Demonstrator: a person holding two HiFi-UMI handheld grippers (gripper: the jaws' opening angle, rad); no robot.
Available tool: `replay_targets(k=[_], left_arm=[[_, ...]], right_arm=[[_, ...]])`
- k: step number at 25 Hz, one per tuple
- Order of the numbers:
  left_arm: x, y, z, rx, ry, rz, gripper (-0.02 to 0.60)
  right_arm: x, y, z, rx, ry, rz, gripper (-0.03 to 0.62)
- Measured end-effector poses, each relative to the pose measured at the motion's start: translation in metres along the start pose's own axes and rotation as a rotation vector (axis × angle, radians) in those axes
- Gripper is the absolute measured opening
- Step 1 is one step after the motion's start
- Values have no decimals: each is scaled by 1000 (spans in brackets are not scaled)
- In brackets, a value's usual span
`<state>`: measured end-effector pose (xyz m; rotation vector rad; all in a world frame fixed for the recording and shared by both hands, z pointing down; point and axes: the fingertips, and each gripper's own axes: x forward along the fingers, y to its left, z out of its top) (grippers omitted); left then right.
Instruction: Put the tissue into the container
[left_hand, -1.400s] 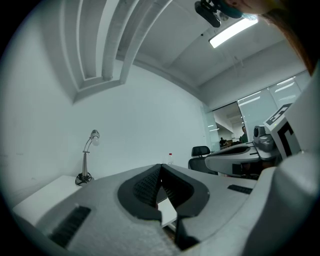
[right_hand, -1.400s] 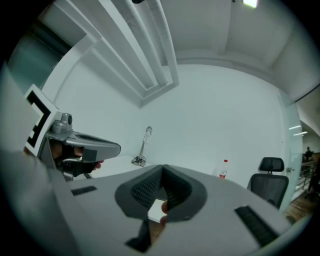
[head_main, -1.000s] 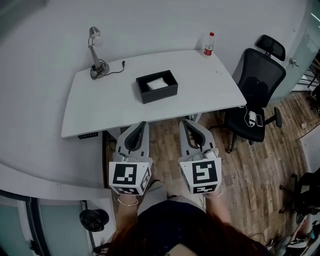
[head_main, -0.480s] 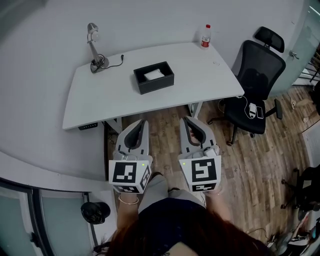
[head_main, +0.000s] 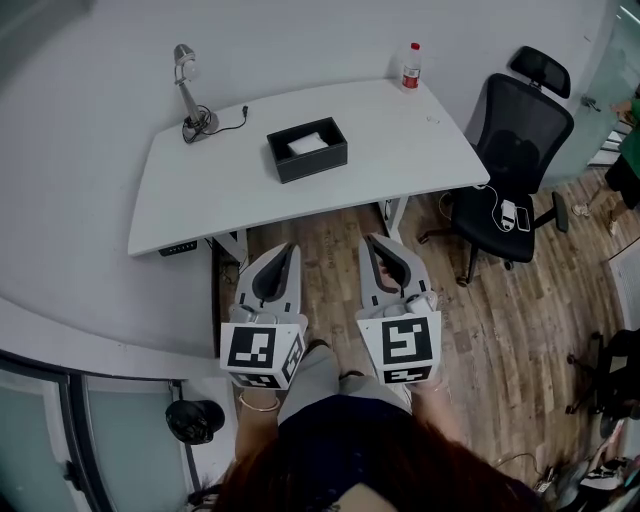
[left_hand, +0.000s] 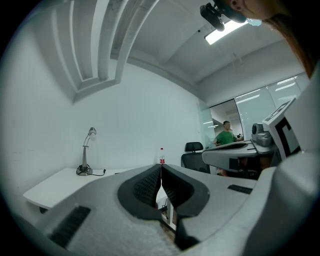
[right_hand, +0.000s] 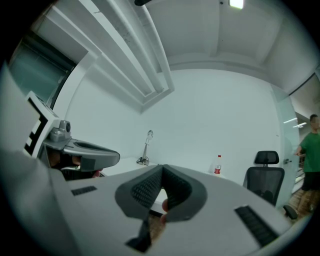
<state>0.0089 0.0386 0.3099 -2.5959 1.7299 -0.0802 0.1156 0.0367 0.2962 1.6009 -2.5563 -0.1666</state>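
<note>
Left gripper (head_main: 287, 248) and right gripper (head_main: 372, 243) pressed together, empty, short of the table (head_main: 400, 140), tissue (head_main: 307, 144) seemingly inside black container (head_main: 312, 166)

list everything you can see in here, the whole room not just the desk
desk: 1, white, ahead of the person
container: 1, black, open top, middle of the desk
tissue: 1, white, inside the container
desk lamp: 1, silver, back left corner of the desk
bottle: 1, red cap and label, back right corner of the desk
office chair: 1, black, right of the desk
floor: brown wood planks
round object: 1, black, lower left, cannot tell what
bystander: 1, green top, far right
left tongs: 1, grey, shut, empty, short of the desk
right tongs: 1, grey, shut, empty, beside the left
</note>
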Motion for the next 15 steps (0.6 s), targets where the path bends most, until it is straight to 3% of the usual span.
replay_targets(k=[15], left_arm=[[25,28,-4,9,16,-14,28]], right_arm=[[39,2,-1,12,9,-4,19]])
